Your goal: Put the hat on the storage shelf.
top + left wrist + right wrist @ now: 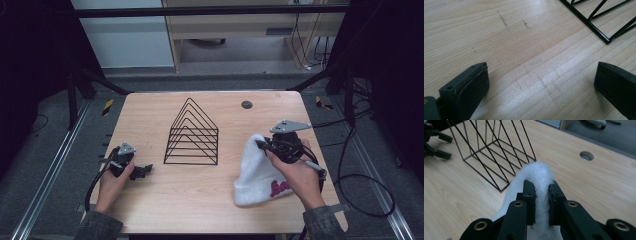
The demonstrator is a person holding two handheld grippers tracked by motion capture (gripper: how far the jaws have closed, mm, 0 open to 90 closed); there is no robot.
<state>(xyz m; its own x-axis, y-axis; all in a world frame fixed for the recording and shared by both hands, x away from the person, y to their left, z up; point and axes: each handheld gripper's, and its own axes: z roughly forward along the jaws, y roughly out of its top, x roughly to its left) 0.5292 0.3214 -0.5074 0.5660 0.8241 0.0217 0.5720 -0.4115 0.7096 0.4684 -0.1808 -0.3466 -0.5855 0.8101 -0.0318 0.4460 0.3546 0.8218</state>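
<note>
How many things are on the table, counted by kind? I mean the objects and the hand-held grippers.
White knit hat: 1
Black wire rack: 1
Grippers: 2, the left gripper open, the right gripper shut on the hat
Total: 4

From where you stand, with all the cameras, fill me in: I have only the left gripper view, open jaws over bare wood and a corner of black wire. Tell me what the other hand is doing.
Observer: The right gripper is shut on a white beanie, pinching a fold of its fabric.
Operator: Say where that beanie lies.
Observer: On the table's right side, partly lifted, pink lettering near its cuff.
Operator: Identify the wire.
Observer: It is a black wire rack with triangular dividers, standing mid-table between both grippers.
</note>
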